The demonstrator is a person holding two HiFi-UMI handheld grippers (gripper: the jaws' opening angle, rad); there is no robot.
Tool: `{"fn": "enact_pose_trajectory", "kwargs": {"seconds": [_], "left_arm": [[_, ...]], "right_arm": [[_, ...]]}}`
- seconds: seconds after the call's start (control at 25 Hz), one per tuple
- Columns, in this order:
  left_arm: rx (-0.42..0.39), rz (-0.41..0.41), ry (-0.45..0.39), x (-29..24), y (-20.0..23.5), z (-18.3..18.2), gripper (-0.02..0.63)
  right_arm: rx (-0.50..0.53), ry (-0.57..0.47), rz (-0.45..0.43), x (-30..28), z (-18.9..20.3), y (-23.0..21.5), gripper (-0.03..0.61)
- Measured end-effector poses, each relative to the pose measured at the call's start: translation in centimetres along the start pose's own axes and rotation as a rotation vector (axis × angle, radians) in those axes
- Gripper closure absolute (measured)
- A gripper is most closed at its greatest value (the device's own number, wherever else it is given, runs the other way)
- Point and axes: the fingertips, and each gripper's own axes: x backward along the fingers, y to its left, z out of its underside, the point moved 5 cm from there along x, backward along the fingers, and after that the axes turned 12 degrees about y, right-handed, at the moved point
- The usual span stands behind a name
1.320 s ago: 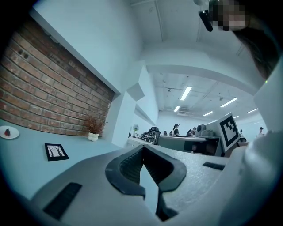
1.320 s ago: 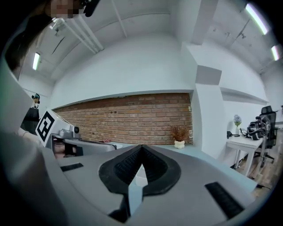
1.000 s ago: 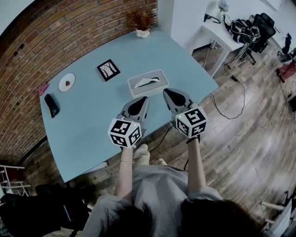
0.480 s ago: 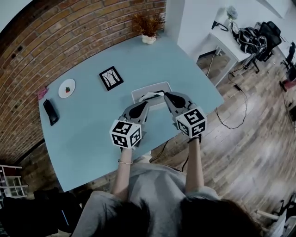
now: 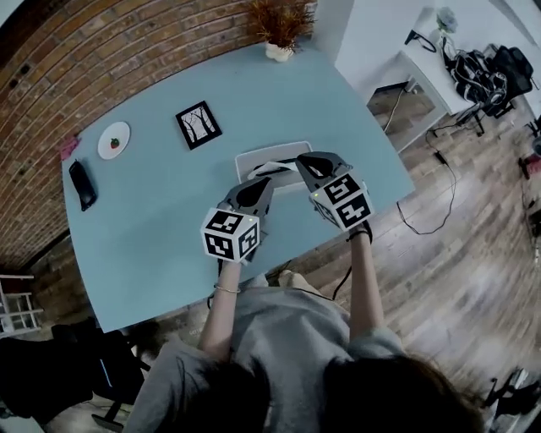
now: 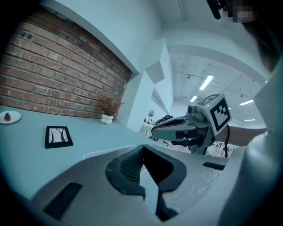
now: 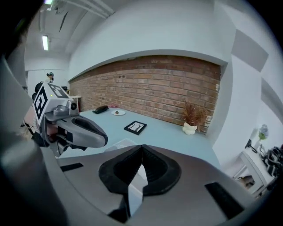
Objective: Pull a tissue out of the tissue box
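The pale grey tissue box [image 5: 272,156] lies on the light blue table [image 5: 161,220], with a white tissue poking from its top slot. My left gripper [image 5: 263,181] is shut and empty, its tips at the box's near left edge. My right gripper [image 5: 303,159] is also shut and empty, with its tips over the box's right end. In the left gripper view the box [image 6: 99,153] shows just beyond the closed jaws, and the right gripper [image 6: 177,128] hangs beside it. In the right gripper view the box [image 7: 118,143] lies ahead, with the left gripper [image 7: 84,130] to its left.
A black picture frame [image 5: 197,124] lies behind the box. A small plate with a strawberry [image 5: 113,139] and a black oblong object [image 5: 80,183] sit at the table's left. A potted dried plant [image 5: 281,25] stands at the far edge. A cable [image 5: 418,221] trails over the wooden floor on the right.
Both grippers have moved forward and down from the table's near edge to the tissue box. Their jaws have stayed shut.
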Motion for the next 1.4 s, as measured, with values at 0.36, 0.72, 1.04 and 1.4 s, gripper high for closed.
{"fn": "enact_pose_trajectory", "kwargs": {"seconds": [0.36, 0.72, 1.04, 1.4], "left_arm": [[0.105, -0.107, -0.038, -0.8, -0.5, 1.6, 0.611], [0.15, -0.157, -0.032, -0.9, 0.4, 2.6, 0.611], [0.171, -0.163, -0.022, -1.1, 0.6, 3.0, 0.611], [0.174, -0.169, -0.029, -0.6, 1.2, 2.7, 0.611]], "right_arm": [[0.208, 0.116, -0.194, -3.0, 0.3, -0.6, 0.553], [0.297, 0.243, -0.335, -7.1, 1.1, 1.2, 0.423], [0.366, 0.341, -0.323, -9.7, 1.6, 1.8, 0.417], [0.439, 0.372, -0.26, -10.4, 1.6, 1.9, 0.572]]}}
